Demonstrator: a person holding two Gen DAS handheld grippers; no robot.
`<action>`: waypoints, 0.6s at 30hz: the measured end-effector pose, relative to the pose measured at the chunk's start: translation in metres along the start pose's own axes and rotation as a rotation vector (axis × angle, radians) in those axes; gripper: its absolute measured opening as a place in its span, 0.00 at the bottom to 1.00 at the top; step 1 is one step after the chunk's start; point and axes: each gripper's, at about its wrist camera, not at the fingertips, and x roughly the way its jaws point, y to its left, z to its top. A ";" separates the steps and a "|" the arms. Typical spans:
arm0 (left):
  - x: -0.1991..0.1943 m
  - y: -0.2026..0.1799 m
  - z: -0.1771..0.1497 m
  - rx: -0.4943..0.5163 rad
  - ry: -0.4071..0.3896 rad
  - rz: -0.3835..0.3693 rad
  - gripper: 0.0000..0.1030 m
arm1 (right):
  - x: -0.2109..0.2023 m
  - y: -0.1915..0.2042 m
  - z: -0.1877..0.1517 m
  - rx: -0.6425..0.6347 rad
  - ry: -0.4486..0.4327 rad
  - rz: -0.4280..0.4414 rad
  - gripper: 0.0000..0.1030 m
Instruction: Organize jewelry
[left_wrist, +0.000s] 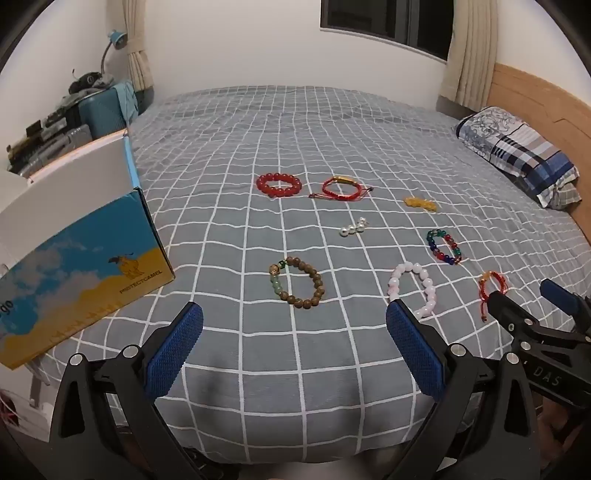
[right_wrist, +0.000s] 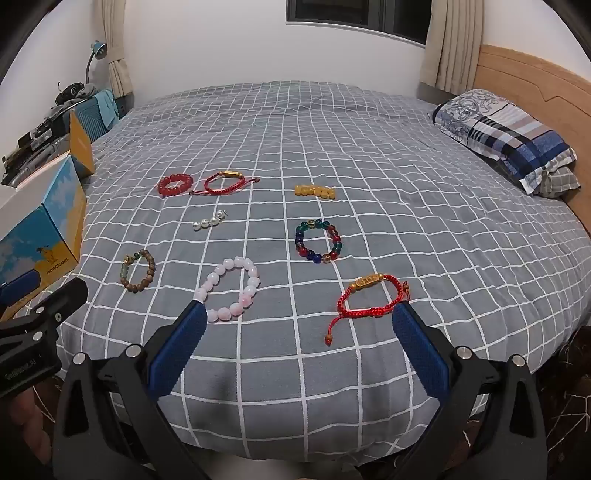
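Observation:
Several bracelets lie on the grey checked bed. In the left wrist view: a brown wooden bead bracelet (left_wrist: 300, 283), a pink bead bracelet (left_wrist: 413, 288), a red bead bracelet (left_wrist: 279, 184), a red cord bracelet (left_wrist: 341, 188), pearl beads (left_wrist: 352, 227), a yellow piece (left_wrist: 420, 204), a multicoloured bracelet (left_wrist: 443, 246). My left gripper (left_wrist: 293, 321) is open and empty, just short of the wooden bracelet. My right gripper (right_wrist: 295, 325) is open and empty, between the pink bracelet (right_wrist: 232, 290) and a red cord bracelet with gold bar (right_wrist: 371, 297).
An open blue and yellow cardboard box (left_wrist: 79, 258) stands at the bed's left edge, also in the right wrist view (right_wrist: 48, 236). A plaid pillow (right_wrist: 509, 136) lies against the wooden headboard (right_wrist: 546, 74) at right. A cluttered desk with a lamp (left_wrist: 55, 114) is at far left.

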 end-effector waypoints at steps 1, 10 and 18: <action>-0.001 -0.001 0.000 0.001 -0.001 -0.001 0.94 | 0.000 0.000 0.000 0.000 0.000 0.000 0.94; 0.001 0.002 0.000 -0.008 0.017 -0.002 0.94 | 0.000 0.000 -0.001 -0.001 -0.001 -0.002 0.94; 0.003 0.000 0.000 -0.003 0.025 0.002 0.94 | -0.002 -0.002 0.001 -0.012 -0.012 -0.003 0.94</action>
